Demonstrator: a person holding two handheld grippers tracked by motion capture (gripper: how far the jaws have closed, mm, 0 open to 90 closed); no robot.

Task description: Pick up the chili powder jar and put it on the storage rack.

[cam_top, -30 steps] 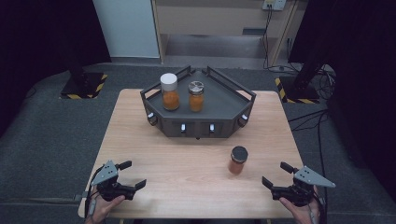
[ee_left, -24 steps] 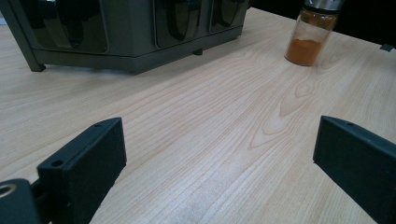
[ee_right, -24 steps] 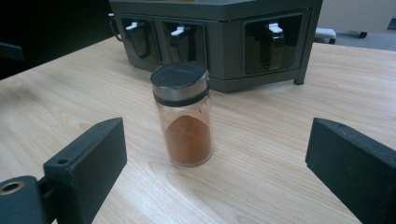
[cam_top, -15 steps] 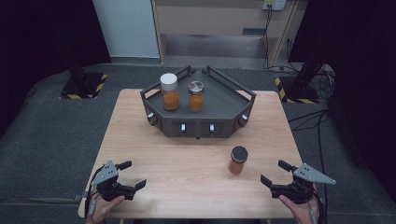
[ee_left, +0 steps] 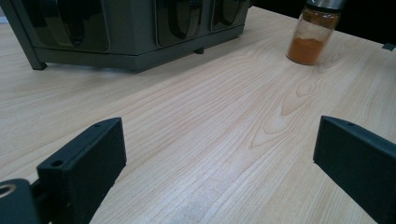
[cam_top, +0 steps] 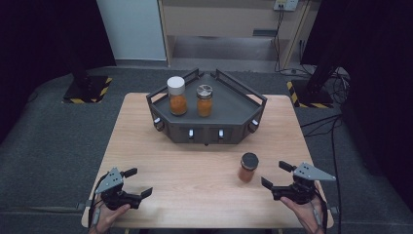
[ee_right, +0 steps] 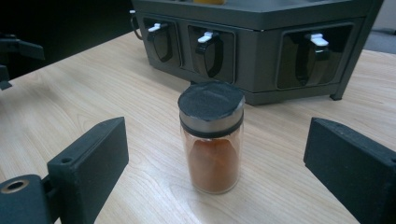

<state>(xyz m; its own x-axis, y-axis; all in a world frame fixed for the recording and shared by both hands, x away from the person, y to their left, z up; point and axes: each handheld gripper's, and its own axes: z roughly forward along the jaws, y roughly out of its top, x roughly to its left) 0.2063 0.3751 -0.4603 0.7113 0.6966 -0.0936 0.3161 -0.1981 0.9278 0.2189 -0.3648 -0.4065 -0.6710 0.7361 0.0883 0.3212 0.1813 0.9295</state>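
Two grippers are being held low at the near table (cam_top: 146, 146) edge. Compared with a second ago, the right gripper (cam_top: 278, 176) is being seen a little nearer the black-lidded jar (cam_top: 248, 167), its jaws having just been closing slightly yet standing spread, nothing pinched; the left gripper (cam_top: 138, 183) is being kept where it was, jaws spread and empty. The jar, clear glass part-filled with orange powder, is being observed upright on the wood, just ahead of the right jaws and apart from them. Beyond, a dark grey rack (cam_top: 234, 105) is carrying a white-lidded jar (cam_top: 177, 95) and a metal-lidded jar (cam_top: 205, 100).
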